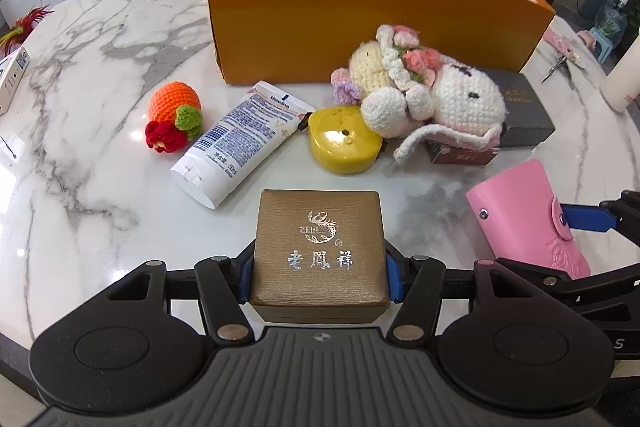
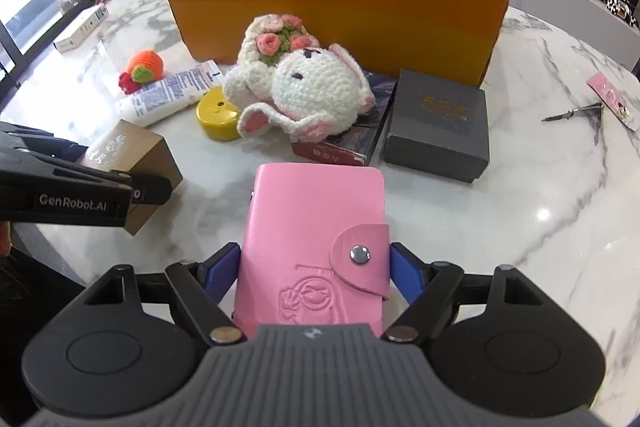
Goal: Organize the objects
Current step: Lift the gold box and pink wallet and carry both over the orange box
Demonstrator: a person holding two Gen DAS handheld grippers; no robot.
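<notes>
My left gripper is shut on a gold-brown jewellery box, which also shows in the right wrist view. My right gripper is shut on a pink card wallet, seen at the right of the left wrist view. Both are held above the marble table. A big orange open box stands behind, also in the right wrist view. In front of it lie a crochet bunny, a lotion tube, a yellow tape measure, a crochet carrot and a dark grey box.
A dark red flat pack lies under the bunny. A white carton sits at the table's left, nail clippers and a pink card at the right. A white bottle stands at the right edge. Cluttered counters lie behind.
</notes>
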